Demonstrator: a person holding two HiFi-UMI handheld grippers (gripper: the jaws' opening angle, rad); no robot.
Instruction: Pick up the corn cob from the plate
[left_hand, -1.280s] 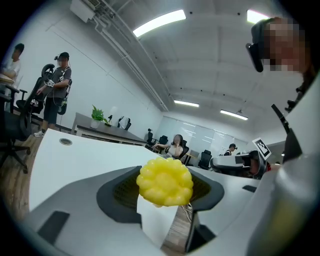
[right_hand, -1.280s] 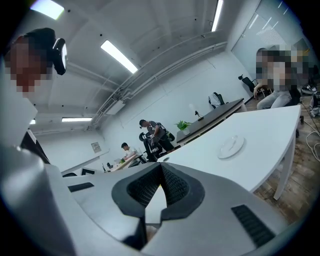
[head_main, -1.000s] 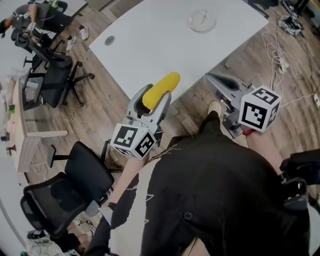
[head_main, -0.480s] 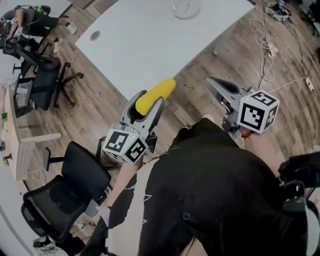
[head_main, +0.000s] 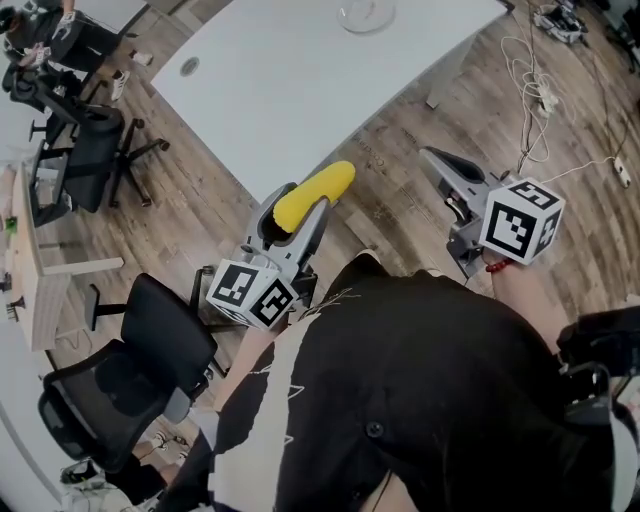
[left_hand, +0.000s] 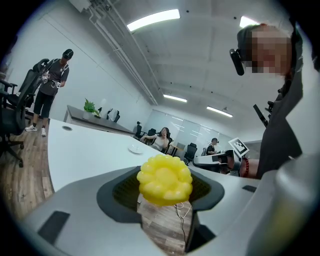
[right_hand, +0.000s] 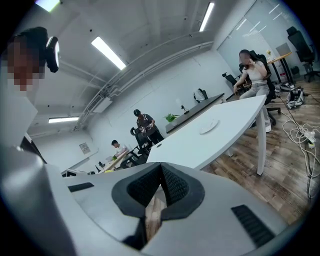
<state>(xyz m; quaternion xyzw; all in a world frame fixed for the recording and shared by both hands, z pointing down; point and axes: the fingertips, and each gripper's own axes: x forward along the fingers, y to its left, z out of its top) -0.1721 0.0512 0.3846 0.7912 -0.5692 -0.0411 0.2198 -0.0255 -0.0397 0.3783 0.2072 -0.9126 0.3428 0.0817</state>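
pickup looks done: bumpy yellow corn cob (head_main: 318, 192) clamped in the grey left gripper (head_main: 298, 206) mid-frame, well apart from the clear round plate (head_main: 366, 14) at top centre, right gripper (right_hand: 160, 187) pinched together on nothing, next needs a steady hold.

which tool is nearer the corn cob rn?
Left. The left tool is shut on the corn cob, which pokes out past its jaws. The right tool is apart from it, off to the person's right over the wood floor, jaws together, empty.
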